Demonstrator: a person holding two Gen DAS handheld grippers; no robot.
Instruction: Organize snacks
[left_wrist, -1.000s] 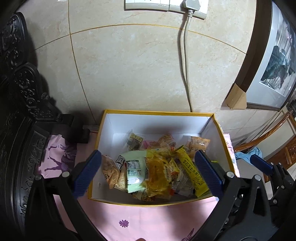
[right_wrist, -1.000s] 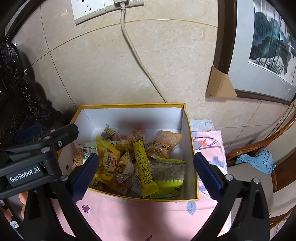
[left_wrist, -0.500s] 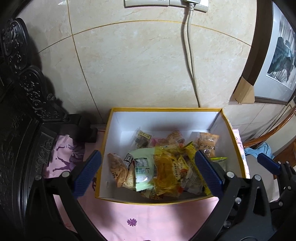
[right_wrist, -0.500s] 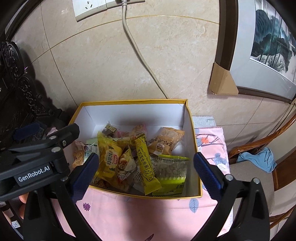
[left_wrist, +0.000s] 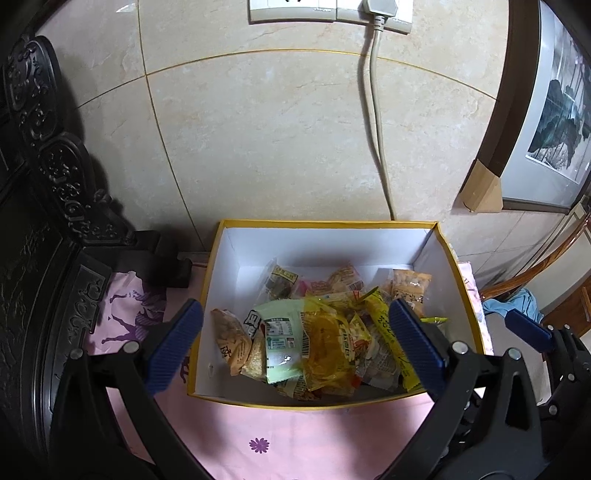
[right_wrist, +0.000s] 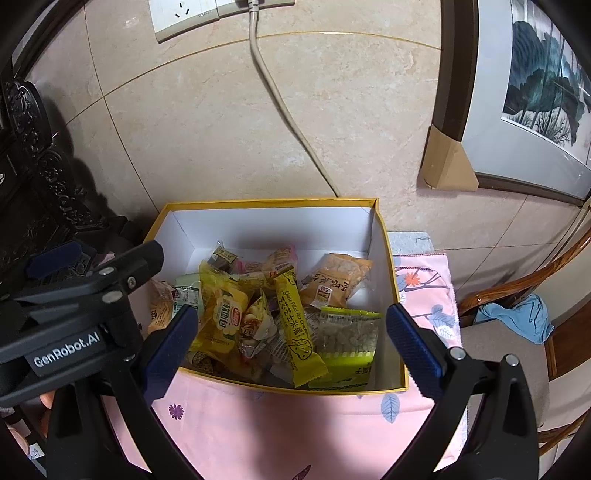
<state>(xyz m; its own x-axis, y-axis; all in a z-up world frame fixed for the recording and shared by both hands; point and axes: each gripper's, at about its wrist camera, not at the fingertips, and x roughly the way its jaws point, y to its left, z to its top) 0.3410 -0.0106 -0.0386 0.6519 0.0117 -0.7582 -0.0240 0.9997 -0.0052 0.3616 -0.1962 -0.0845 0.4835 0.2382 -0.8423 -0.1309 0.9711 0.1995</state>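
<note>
Seemingly ahead of both wide-spread grippers (left_wrist: 295, 347) (right_wrist: 286, 341): box (left_wrist: 328, 229) of snacks (left_wrist: 325, 332).

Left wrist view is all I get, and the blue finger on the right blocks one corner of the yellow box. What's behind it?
Observer: A clear packet with green edges, full of pale kernels, lies in the near right corner of the yellow box.
Visitor: Is the cloth plain on the box's right?
Observer: No, the pink cloth has blue leaves and an orange flower printed there.
Visitor: Does my tool carry a name?
Observer: Yes, the left hand-held gripper bears a white "GenRobot.AI" label on its body.
</note>
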